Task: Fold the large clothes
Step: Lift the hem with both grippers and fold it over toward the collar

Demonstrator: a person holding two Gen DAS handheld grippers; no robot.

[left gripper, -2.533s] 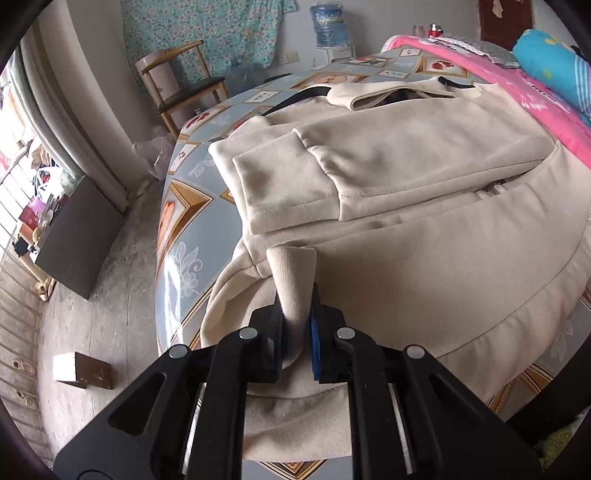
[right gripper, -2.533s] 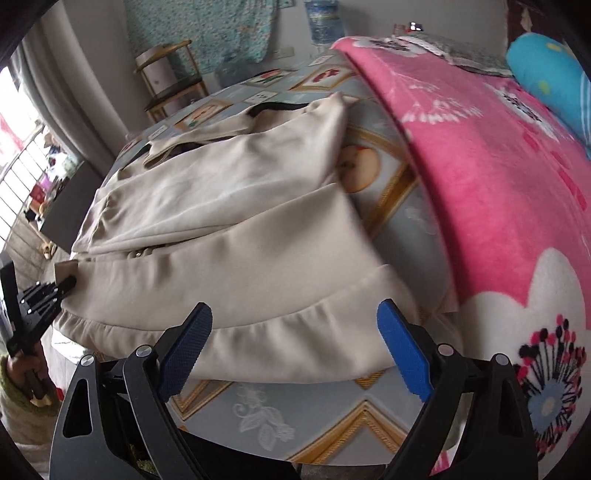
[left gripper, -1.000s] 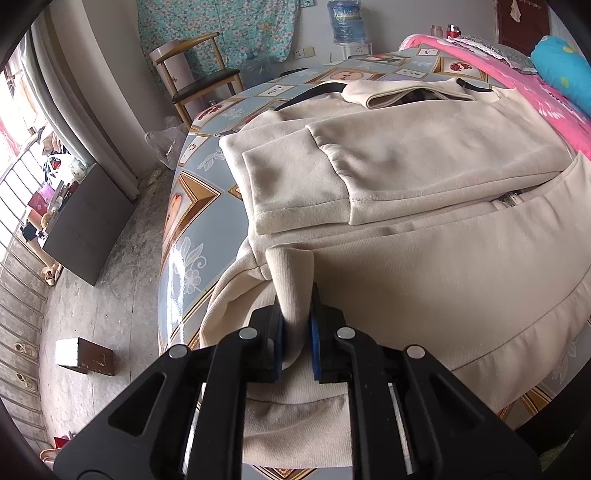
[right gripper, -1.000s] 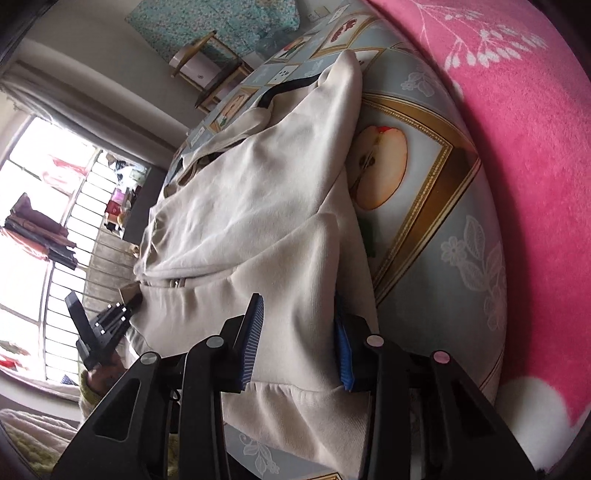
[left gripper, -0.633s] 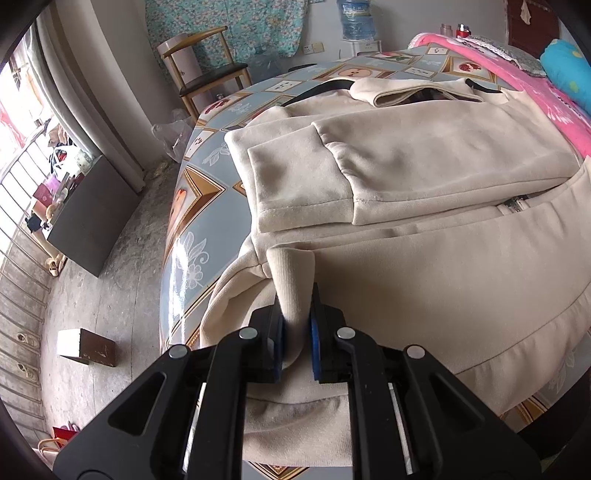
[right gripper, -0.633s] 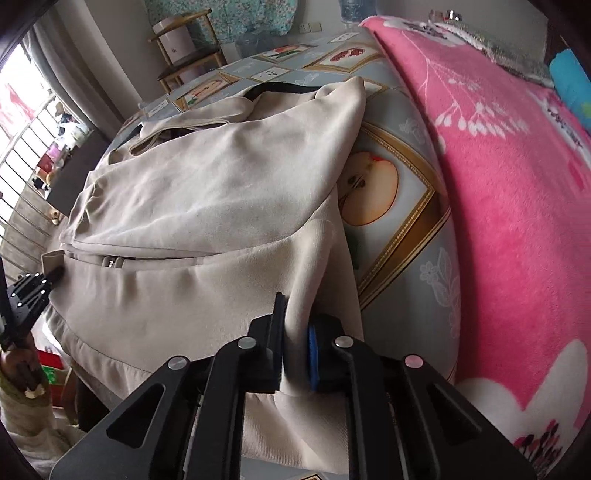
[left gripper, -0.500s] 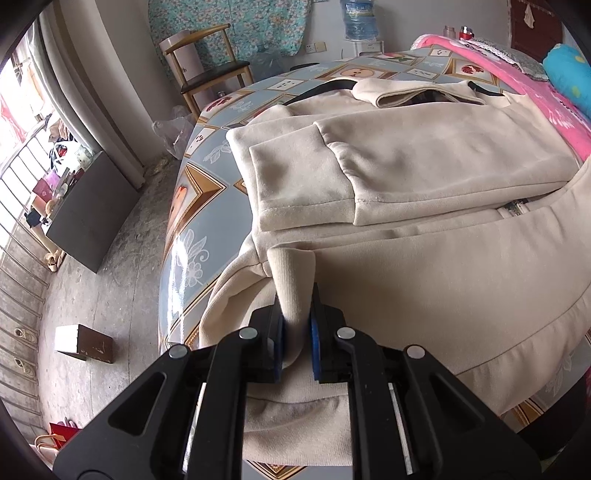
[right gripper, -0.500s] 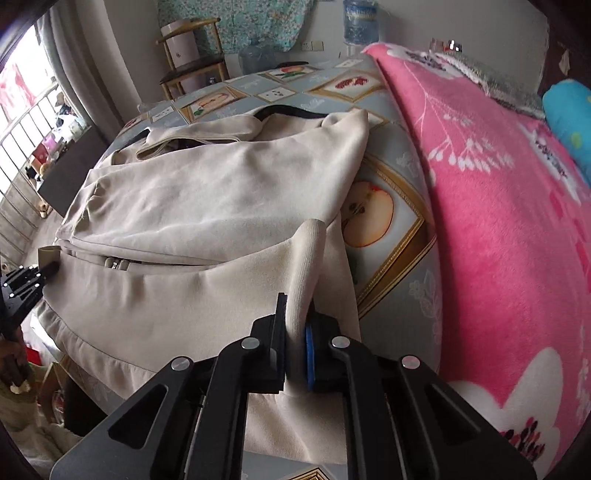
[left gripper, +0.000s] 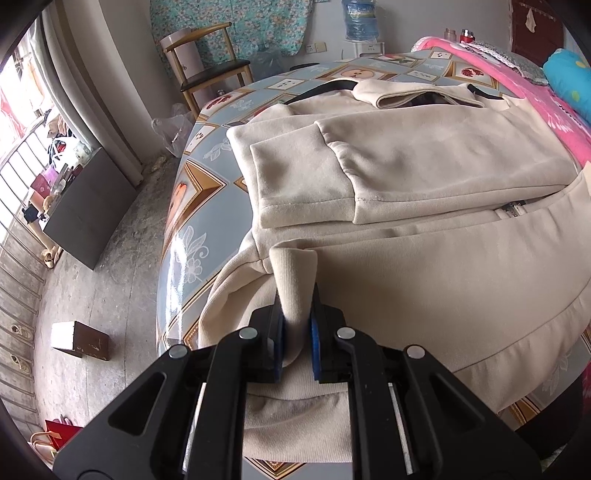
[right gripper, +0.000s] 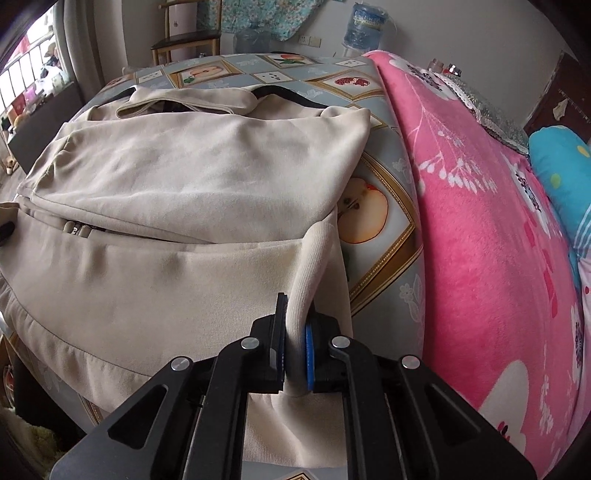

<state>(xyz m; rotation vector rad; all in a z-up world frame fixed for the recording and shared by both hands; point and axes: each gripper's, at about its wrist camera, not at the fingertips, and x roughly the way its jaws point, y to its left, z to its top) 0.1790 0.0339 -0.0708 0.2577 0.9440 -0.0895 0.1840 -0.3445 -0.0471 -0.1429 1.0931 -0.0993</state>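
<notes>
A large cream jacket lies spread on a bed with a blue-grey patterned sheet. Both sleeves are folded across its front. My left gripper is shut on a pinch of the jacket's left bottom corner. My right gripper is shut on a pinch of the jacket at its right bottom corner, beside the sheet's apple picture. The hem hangs over the near bed edge in both views.
A pink flowered blanket covers the bed's right side, with a blue pillow. A wooden chair, a dark cabinet and a small box stand on the floor at left. A water bottle stands by the far wall.
My right gripper came in open, closed on the jacket's right bottom corner and lifted it a little. My left gripper has kept its grip on the left corner and has risen slightly.
</notes>
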